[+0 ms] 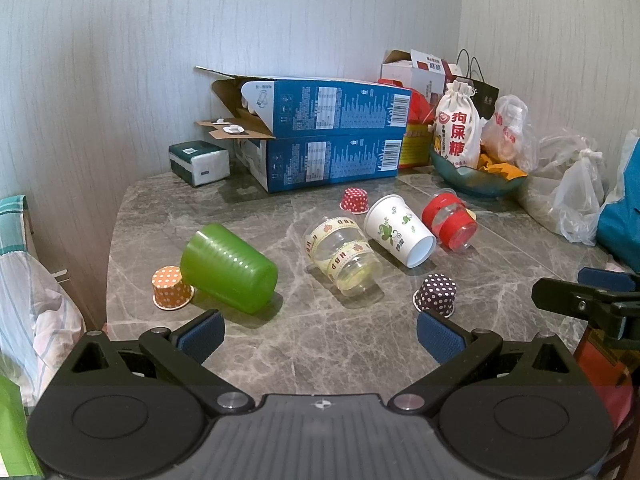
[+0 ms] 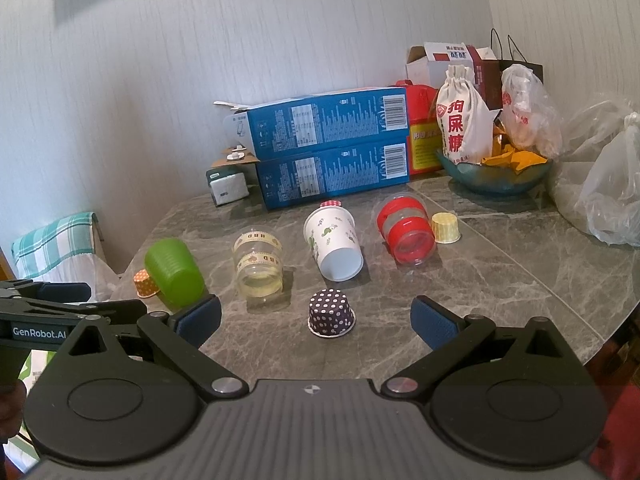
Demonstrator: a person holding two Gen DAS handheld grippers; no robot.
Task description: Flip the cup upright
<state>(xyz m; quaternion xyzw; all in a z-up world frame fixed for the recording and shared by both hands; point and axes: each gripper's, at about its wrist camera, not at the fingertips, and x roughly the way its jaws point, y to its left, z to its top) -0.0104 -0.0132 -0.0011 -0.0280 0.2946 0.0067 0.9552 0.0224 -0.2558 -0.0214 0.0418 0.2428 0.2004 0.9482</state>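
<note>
Several cups lie on their sides on the grey marble table point(image 1: 320, 344): a green plastic cup point(image 1: 229, 268) point(image 2: 173, 272), a clear cup with patterned tape point(image 1: 344, 256) point(image 2: 258, 264), a white paper cup with leaf print point(image 1: 398, 230) point(image 2: 334, 242), and a clear cup with red bands point(image 1: 450, 220) point(image 2: 406, 232). A purple dotted paper cup point(image 1: 435, 294) point(image 2: 331, 312) stands upside down. My left gripper point(image 1: 320, 330) is open and empty, near the table's front edge. My right gripper point(image 2: 316, 318) is open and empty, with the purple cup between its fingers in view.
Small upside-down paper cups: orange point(image 1: 171, 293), red dotted point(image 1: 354, 200), yellow point(image 2: 445, 227). Two stacked blue boxes point(image 1: 328, 136), a tissue pack point(image 1: 199, 162), a bowl with bags point(image 1: 476, 172) and plastic bags point(image 1: 576, 200) line the back and right. The table edge runs left.
</note>
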